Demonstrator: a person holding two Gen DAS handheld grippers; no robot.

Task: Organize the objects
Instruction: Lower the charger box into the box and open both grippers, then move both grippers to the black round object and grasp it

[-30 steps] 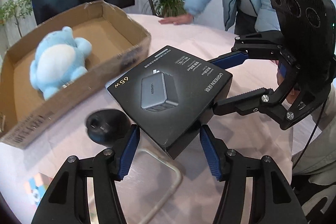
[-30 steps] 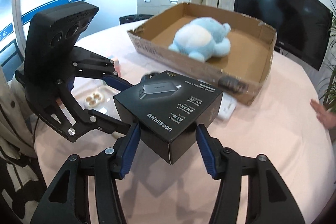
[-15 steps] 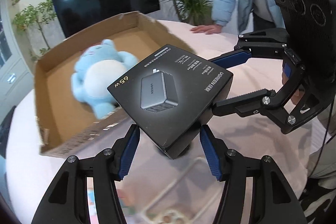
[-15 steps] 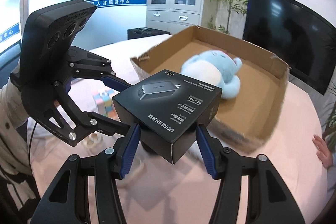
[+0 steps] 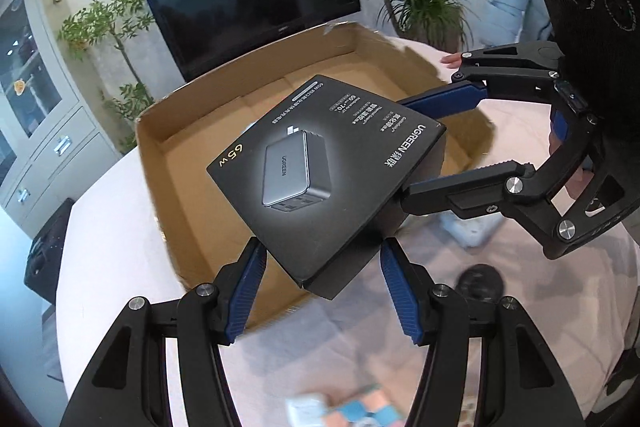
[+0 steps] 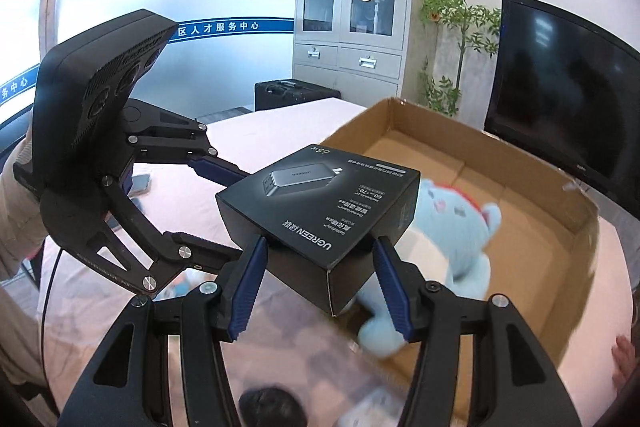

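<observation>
Only the right wrist view shows the blue plush toy point(image 6: 452, 227) in the cardboard box point(image 6: 540, 267); both the left gripper point(image 5: 320, 279) and the right gripper point(image 6: 316, 267) clamp corners of the black charger box point(image 5: 324, 167).

Charger box point(image 5: 326, 171): black retail carton, top printed with a grey adapter picture, "65W" in yellow and white UGREEN lettering; closed, tilted, held in the air over the near wall of the cardboard box point(image 5: 160, 163). Cardboard box: brown, open-topped, shallow, resting on the pink worktop point(image 5: 104, 227). Plush toy point(image 6: 452, 239): light blue with white belly, lying inside the cardboard box
</observation>
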